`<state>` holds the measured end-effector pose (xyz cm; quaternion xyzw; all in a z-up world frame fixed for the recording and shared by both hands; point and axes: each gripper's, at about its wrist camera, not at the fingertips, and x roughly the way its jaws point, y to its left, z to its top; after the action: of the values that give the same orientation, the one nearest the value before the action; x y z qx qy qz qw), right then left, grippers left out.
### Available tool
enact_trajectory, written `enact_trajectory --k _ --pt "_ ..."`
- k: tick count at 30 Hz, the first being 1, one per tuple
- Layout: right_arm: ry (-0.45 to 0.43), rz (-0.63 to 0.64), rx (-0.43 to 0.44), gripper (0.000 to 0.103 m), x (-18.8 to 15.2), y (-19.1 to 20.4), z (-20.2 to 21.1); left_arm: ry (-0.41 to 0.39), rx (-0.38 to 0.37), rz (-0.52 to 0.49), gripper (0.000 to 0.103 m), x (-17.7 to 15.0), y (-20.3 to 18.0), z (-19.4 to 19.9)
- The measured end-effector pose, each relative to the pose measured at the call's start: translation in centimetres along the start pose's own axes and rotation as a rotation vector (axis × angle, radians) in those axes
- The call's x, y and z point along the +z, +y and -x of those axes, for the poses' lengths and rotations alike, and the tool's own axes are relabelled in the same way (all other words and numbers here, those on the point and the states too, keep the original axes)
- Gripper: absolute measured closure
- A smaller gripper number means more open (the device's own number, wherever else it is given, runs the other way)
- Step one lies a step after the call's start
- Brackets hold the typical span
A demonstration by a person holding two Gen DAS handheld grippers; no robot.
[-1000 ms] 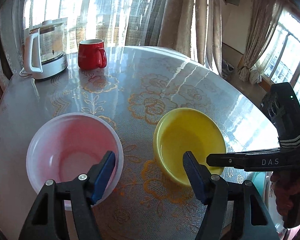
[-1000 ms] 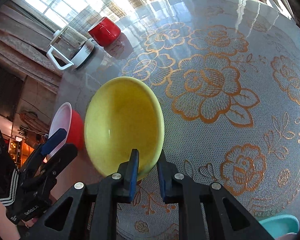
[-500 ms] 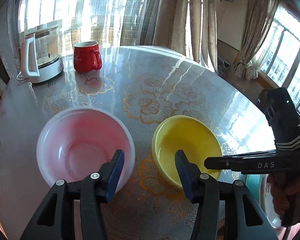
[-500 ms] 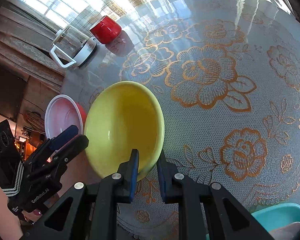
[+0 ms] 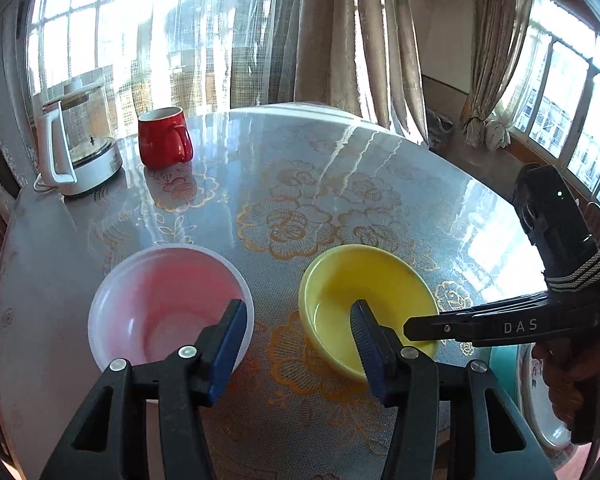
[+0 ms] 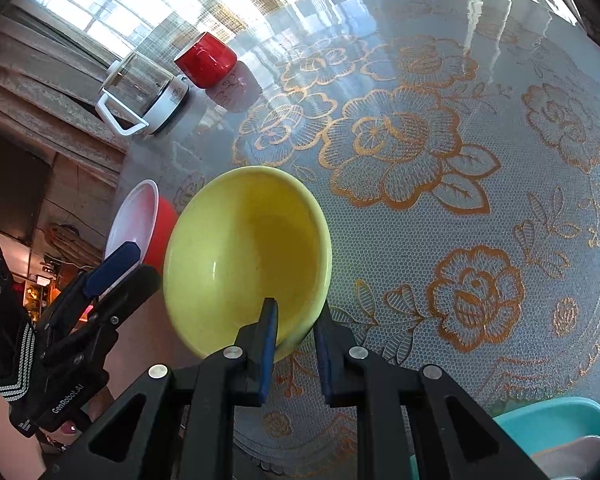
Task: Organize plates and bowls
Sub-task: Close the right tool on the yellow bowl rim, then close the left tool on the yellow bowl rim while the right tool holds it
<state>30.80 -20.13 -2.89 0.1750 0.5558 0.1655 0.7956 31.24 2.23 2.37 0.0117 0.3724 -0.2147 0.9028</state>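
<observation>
Yellow bowl [image 6: 247, 256] upright on the table [image 6: 440, 92], near rim pinched between the blue pads of the right claw [image 6: 296, 342], one pad inside the bowl, the other against its outer wall. Clamped there, closed on the rim. In the left wrist view, same yellow bowl [image 5: 366, 292] just ahead of the left claw's right finger, with the right tool reaching its rim from the right.

Left of the right claw, beyond the yellow bowl: red bowl [image 6: 140, 222] with white inside, upright on the table, close beside the yellow one, not clearly touching. Seen from the left wrist as a pinkish-white bowl [image 5: 168, 304], its near rim directly in front of the left claw's left finger.

Left claw [image 5: 296, 332] spread wide, gripping nothing, hovering over the strip of table between the two bowls.

Farther ahead of both claws, toward the far left table edge: red mug [image 5: 162, 142] upright, handle to the right, and just left of it a glass kettle [image 5: 74, 142] with white handle.

Low and right of the right claw, at the frame corner: teal dish [image 6: 552, 420], only partly visible.

Under everything, grey lace tablecloth with gold flowers, glossy.
</observation>
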Motion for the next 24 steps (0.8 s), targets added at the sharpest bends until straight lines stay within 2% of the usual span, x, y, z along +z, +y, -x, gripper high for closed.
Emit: enact_trajectory --k 2,4,9,12,16,24 --pt "0.0 -0.005 -0.002 0.085 0.0 -0.1 0.0 -0.027 -0.003 0.011 0.045 0.3 0.1 0.6" --pt "0.003 -0.004 -0.003 0.085 -0.1 -0.1 0.0 -0.003 -0.033 0.026 0.038 0.3 0.2 0.4" --pt "0.002 -0.015 -0.016 0.085 -0.3 -0.5 0.3 0.099 0.002 -0.024 0.04 -0.6 -0.8 -1.8" --pt "-0.006 -0.026 -0.018 0.085 -0.3 -0.9 0.7 0.133 -0.013 -0.04 0.045 -0.9 -1.1 -2.4" --pt "-0.01 -0.026 -0.012 0.085 -0.5 -1.0 1.0 0.168 -0.038 -0.026 0.045 -1.3 -0.9 -2.9" --pt "-0.014 -0.024 -0.006 0.085 -0.8 -0.4 0.9 0.111 0.008 -0.009 0.045 -0.4 -0.4 -1.1"
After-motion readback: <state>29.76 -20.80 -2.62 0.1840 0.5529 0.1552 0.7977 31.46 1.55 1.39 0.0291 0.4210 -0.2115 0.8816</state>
